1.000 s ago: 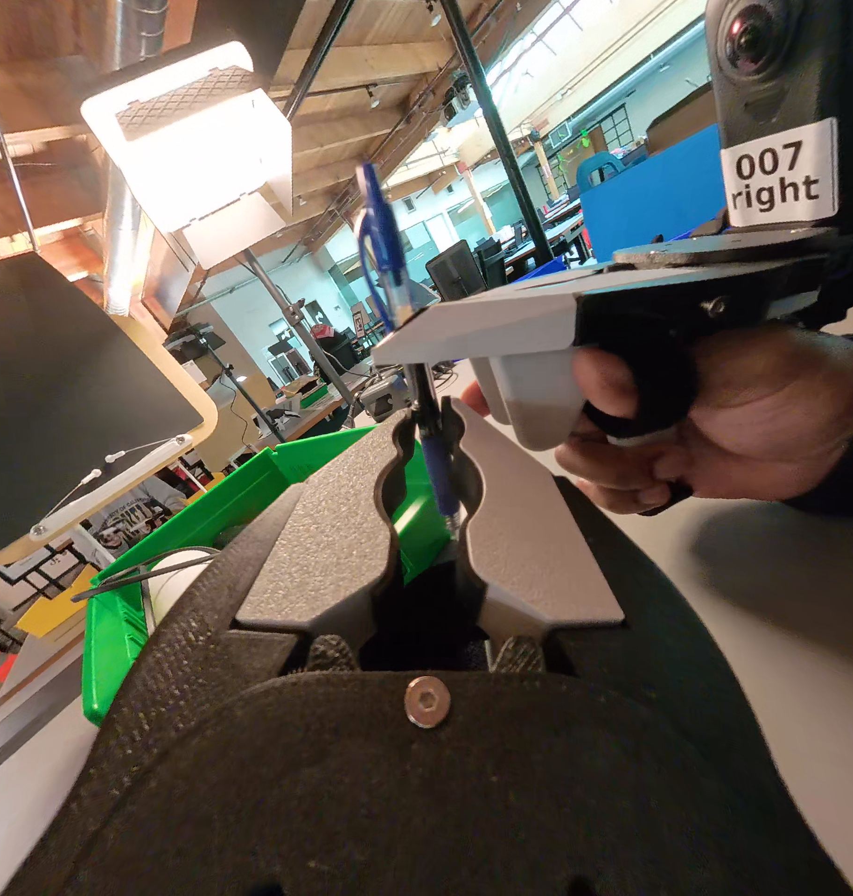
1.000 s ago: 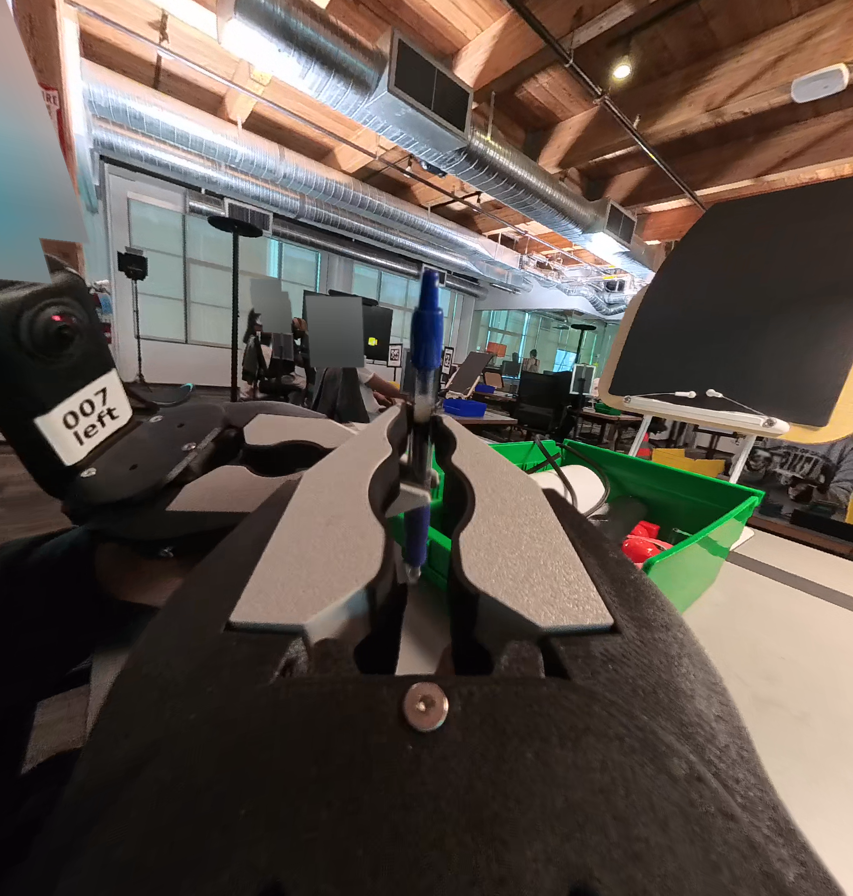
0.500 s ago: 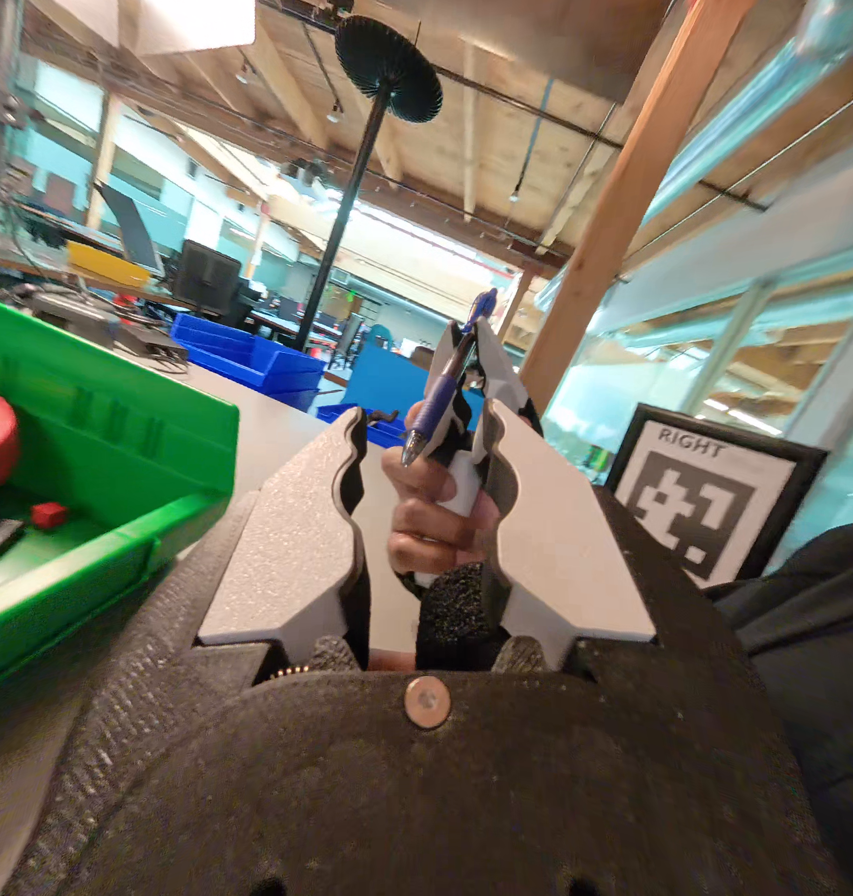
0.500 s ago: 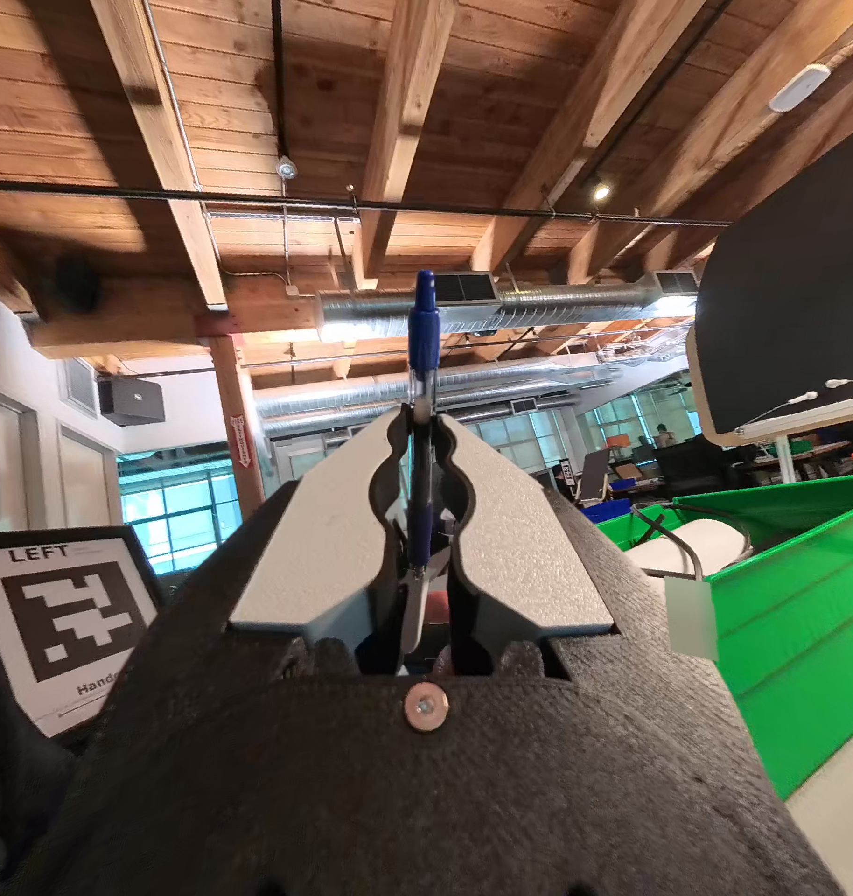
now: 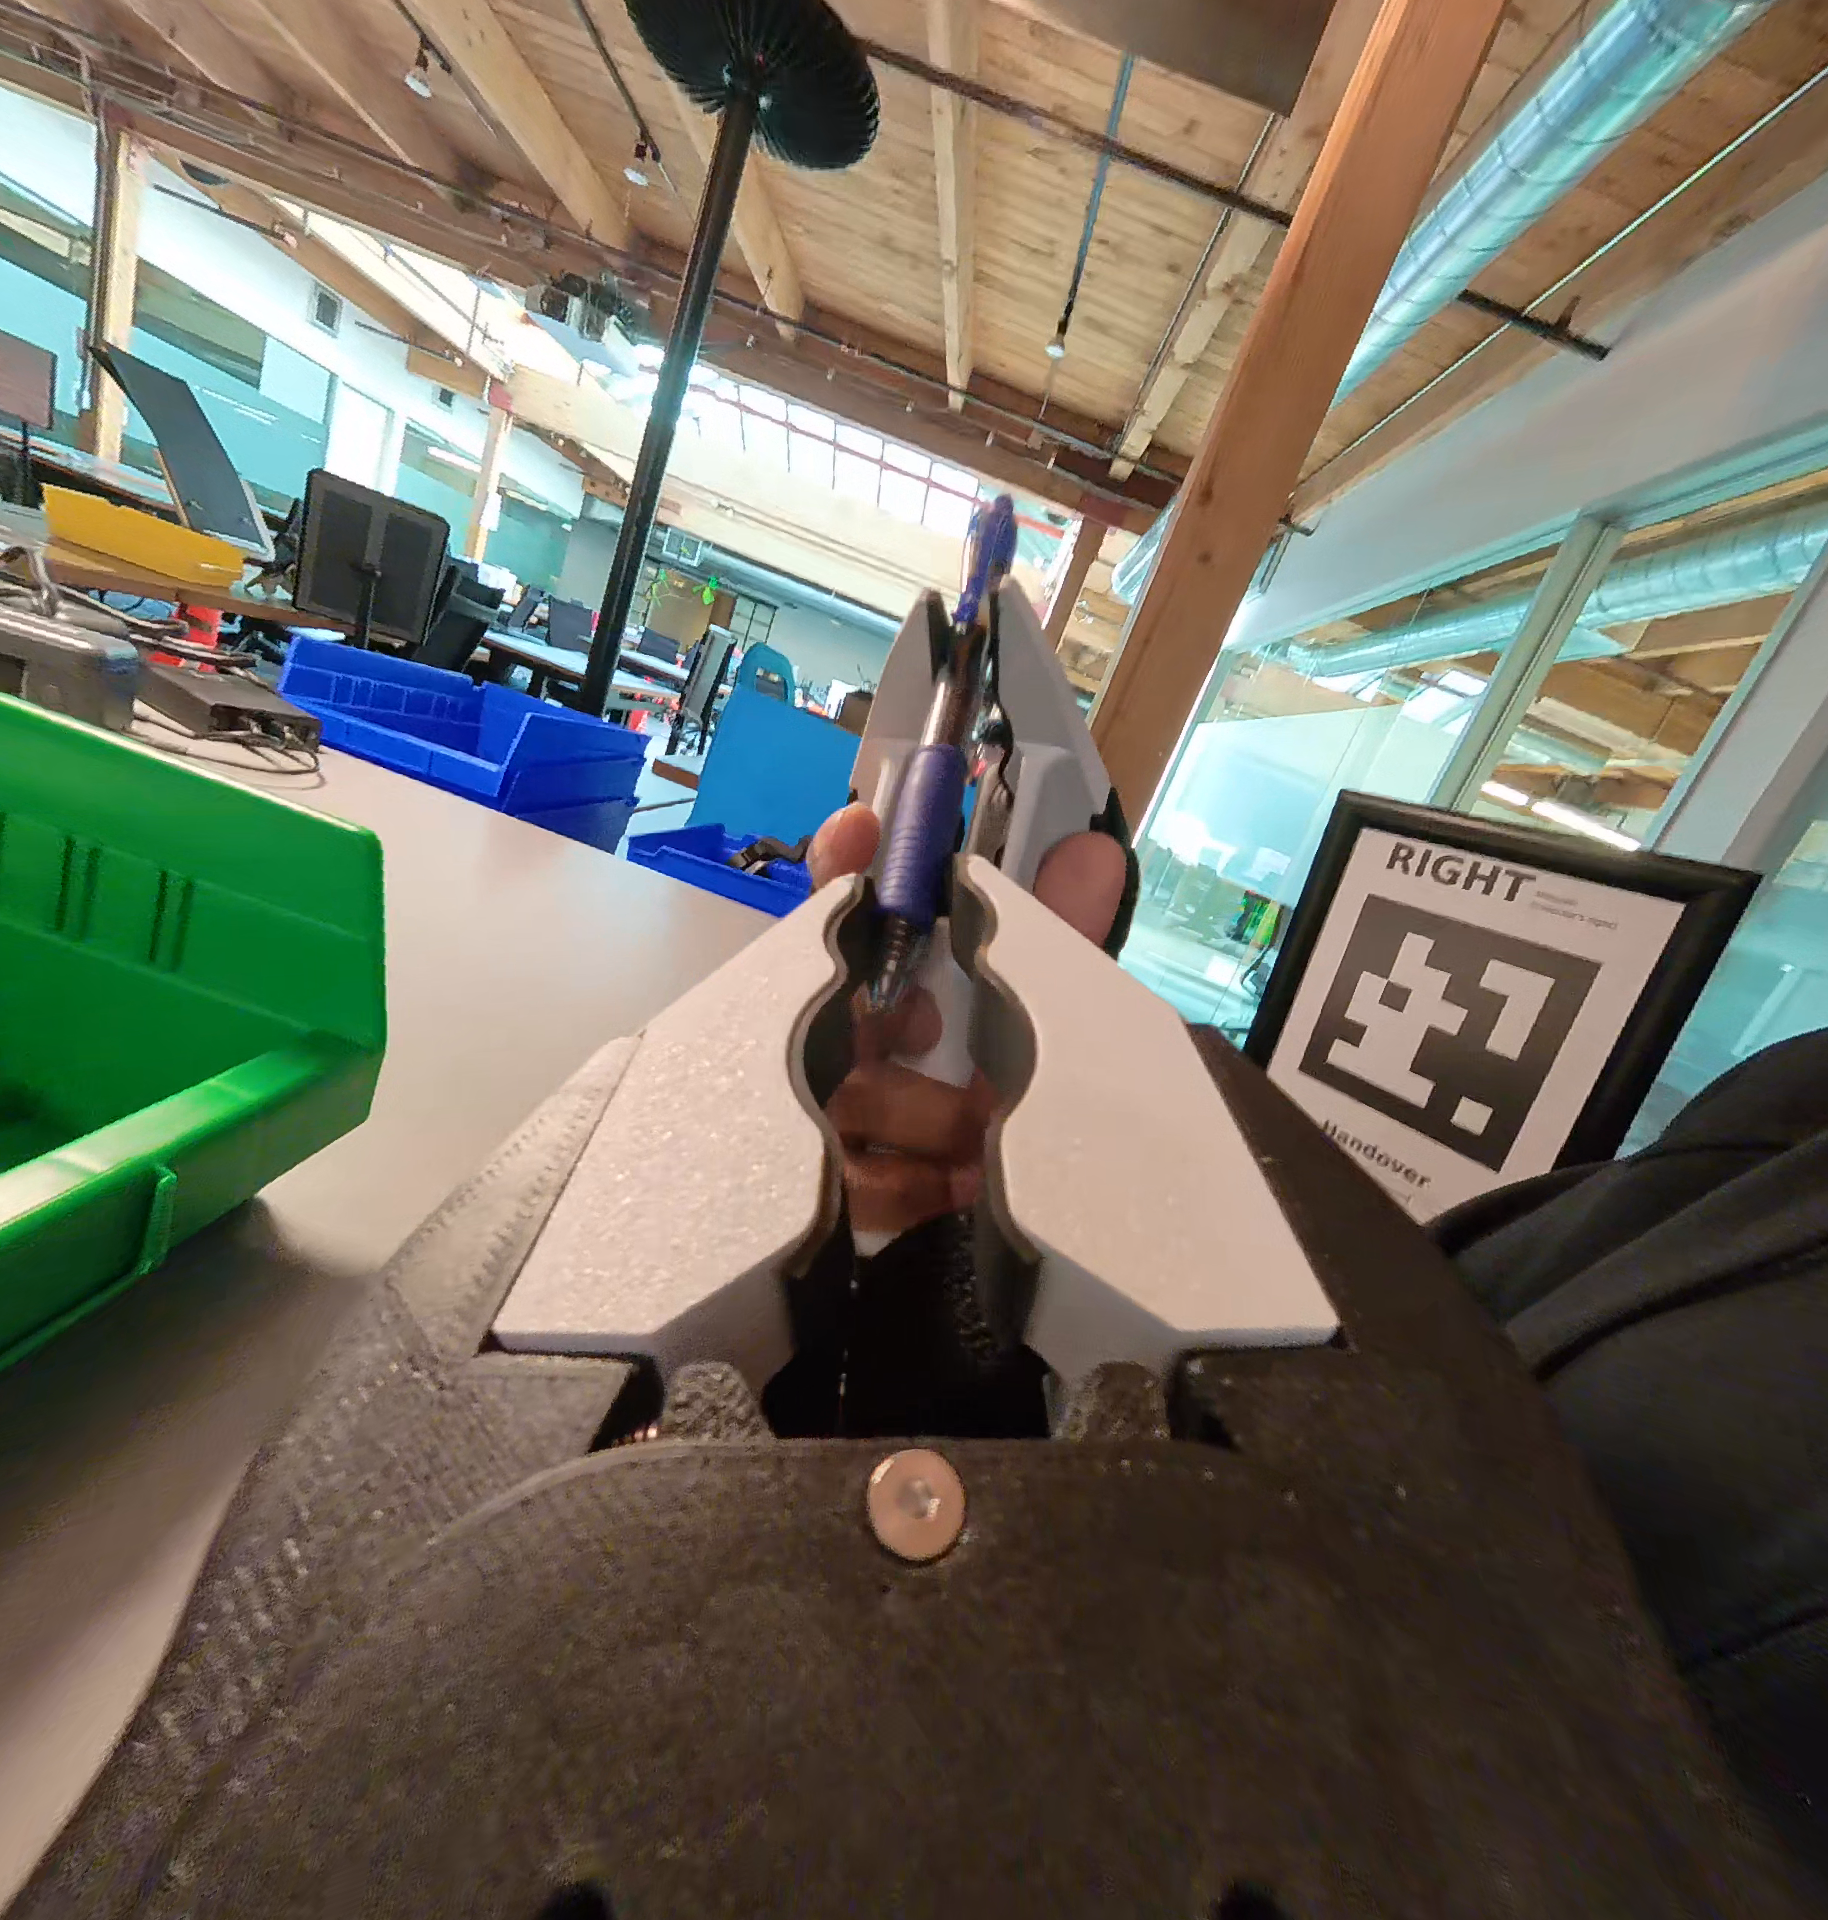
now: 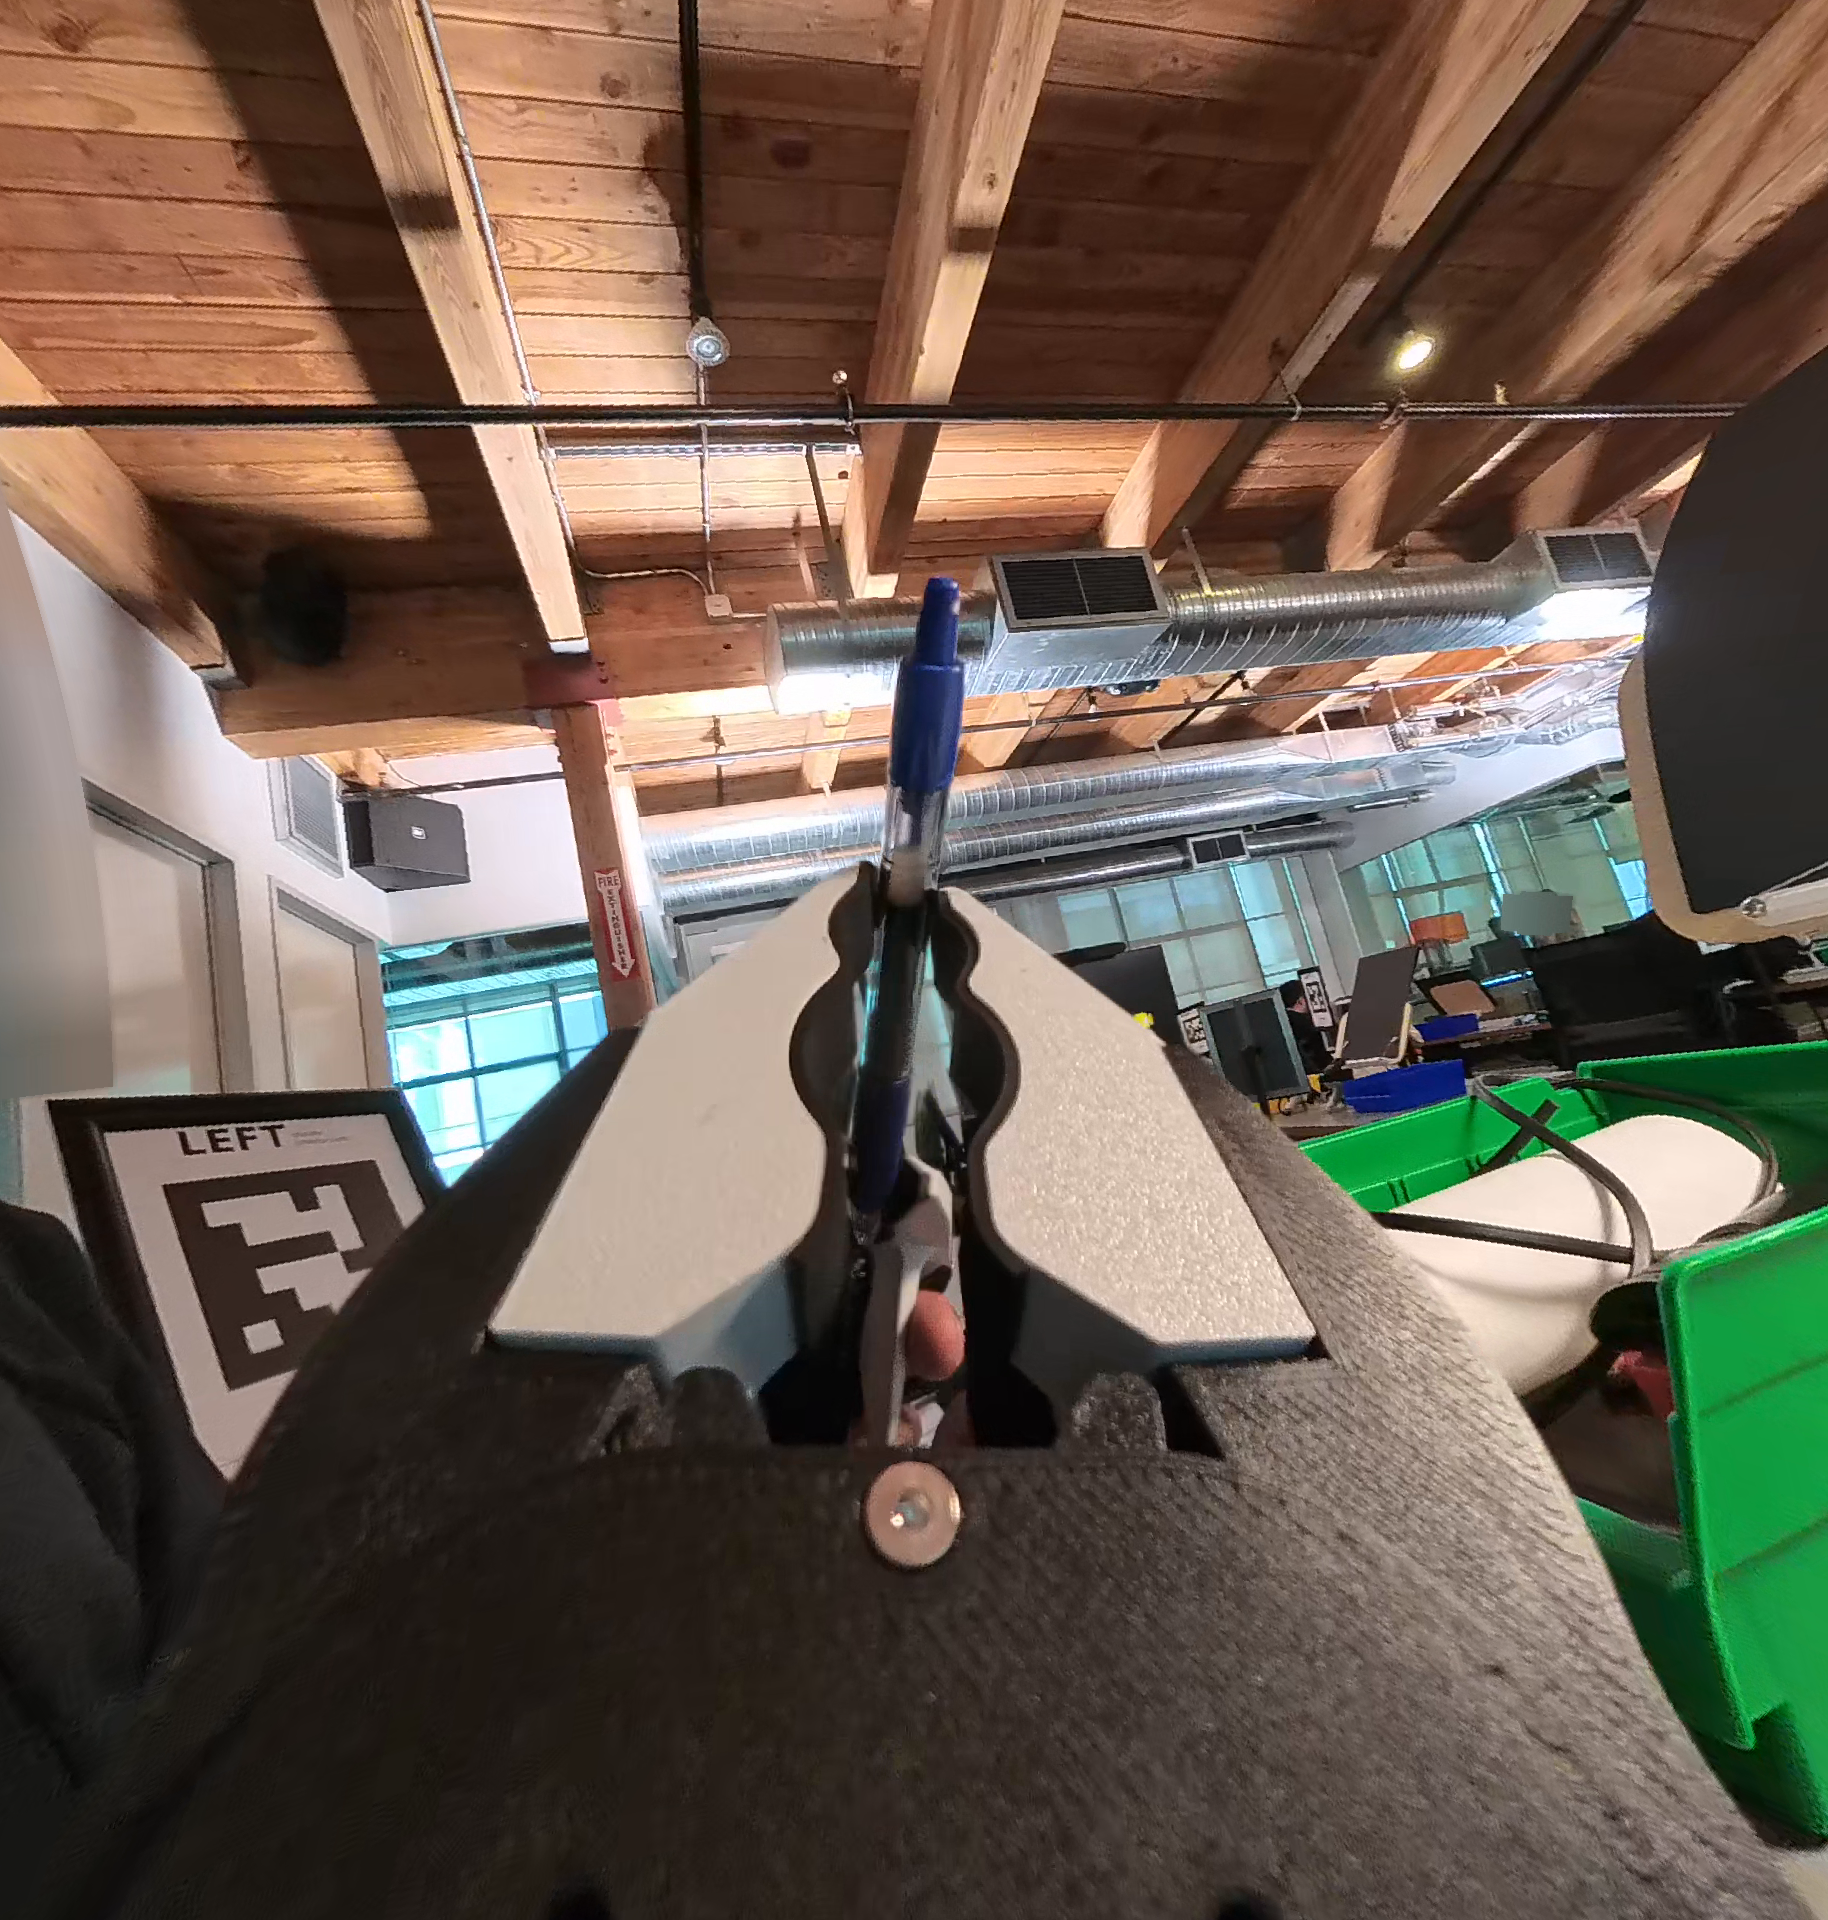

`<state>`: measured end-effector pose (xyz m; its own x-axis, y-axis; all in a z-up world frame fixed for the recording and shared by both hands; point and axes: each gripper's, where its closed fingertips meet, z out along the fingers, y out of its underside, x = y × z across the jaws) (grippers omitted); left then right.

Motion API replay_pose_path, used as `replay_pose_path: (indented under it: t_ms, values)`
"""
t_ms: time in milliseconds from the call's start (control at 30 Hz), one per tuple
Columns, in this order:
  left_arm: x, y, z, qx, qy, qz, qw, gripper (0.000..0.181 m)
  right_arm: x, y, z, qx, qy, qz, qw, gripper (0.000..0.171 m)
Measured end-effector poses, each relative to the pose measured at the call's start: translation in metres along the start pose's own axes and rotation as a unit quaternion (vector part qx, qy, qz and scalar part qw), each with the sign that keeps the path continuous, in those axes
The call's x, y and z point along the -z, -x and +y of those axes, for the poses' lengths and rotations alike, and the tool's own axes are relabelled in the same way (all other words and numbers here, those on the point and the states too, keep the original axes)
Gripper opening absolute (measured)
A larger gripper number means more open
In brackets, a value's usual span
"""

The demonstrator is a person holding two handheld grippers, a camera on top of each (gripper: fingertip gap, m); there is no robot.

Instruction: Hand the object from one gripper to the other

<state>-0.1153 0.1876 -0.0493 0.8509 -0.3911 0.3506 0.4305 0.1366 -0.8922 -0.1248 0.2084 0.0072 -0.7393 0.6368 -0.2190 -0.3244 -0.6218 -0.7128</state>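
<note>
My right gripper [image 6: 902,904] fingers pinch the blue pen [image 6: 915,831] upright. Left gripper [image 5: 905,899] fingers spread round its tip, w/ a gap. Mid-handover; next, I'd say: left closes, then right lets go.

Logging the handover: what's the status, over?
Right tongs shut on the blue pen. Left tongs open, pen tip between the fingers. Nothing in the way.

framed marker card [image 5: 1471,1013]: printed words | second framed marker card [image 6: 255,1236]: printed word | red post sign [image 6: 615,925]: lettering
</note>
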Motion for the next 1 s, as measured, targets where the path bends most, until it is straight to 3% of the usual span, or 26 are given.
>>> replay_pose_path:
  t_ms: [33, 333, 567, 667, 767, 900, 1000]
  values:
    - [0.001, -0.001, -0.003, 0.005, -0.010, 0.006, 1.000, 0.014, 0.000, 0.000, 0.000, -0.004, -0.001, -0.001, 1.000, 0.011]
    - [0.008, -0.008, -0.019, 0.001, -0.054, 0.028, 0.998, 0.011, -0.002, 0.000, 0.004, -0.007, 0.008, -0.003, 1.000, 0.013]
    - [0.014, -0.001, -0.028, -0.050, -0.069, -0.014, 0.996, 0.011, -0.001, -0.013, 0.009, 0.053, 0.032, 0.057, 0.996, 0.028]
    - [0.022, 0.007, -0.039, -0.087, -0.078, -0.057, 0.991, 0.011, 0.003, -0.029, 0.009, 0.135, 0.058, 0.121, 0.982, 0.031]
    - [0.033, 0.022, -0.046, -0.134, -0.064, -0.120, 0.982, 0.011, 0.010, -0.043, 0.015, 0.277, 0.134, 0.167, 0.937, 0.034]
    - [0.033, 0.034, -0.037, -0.120, -0.040, -0.133, 0.983, 0.012, 0.030, -0.066, 0.018, 0.487, 0.235, 0.202, 0.817, 0.040]
    - [0.025, 0.038, -0.023, -0.094, -0.018, -0.136, 0.986, 0.012, 0.035, -0.063, 0.014, 0.574, 0.241, 0.193, 0.758, 0.040]
